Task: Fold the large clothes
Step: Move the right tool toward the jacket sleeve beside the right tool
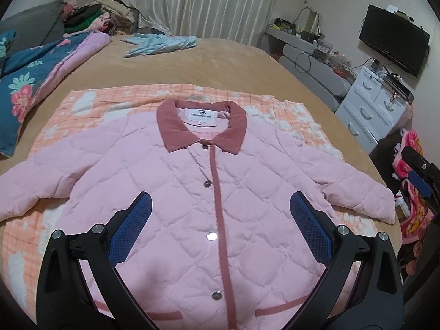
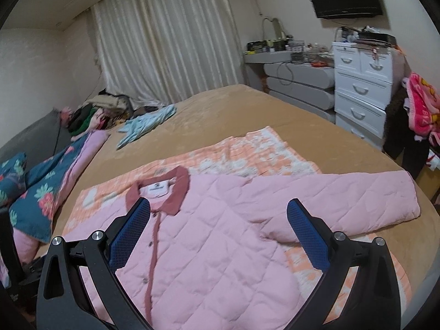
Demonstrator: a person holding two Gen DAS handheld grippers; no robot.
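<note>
A pink quilted jacket (image 1: 176, 192) with a dusty-red collar and snap buttons lies flat, front up and buttoned, sleeves spread out, on an orange checked blanket (image 1: 90, 104) on the bed. It also shows in the right wrist view (image 2: 220, 236). My left gripper (image 1: 220, 206) is open and empty, hovering above the jacket's lower front. My right gripper (image 2: 218, 214) is open and empty, above the jacket's right chest near the right sleeve (image 2: 357, 200). The right gripper's tip (image 1: 418, 176) shows at the left wrist view's right edge.
The tan bed (image 1: 209, 63) holds a light blue garment (image 1: 159, 44), a floral blue quilt (image 1: 30, 74) at the left and a clothes pile (image 1: 93, 16) at the back. White drawers (image 2: 360, 90), a grey dresser and a wall TV stand at the right.
</note>
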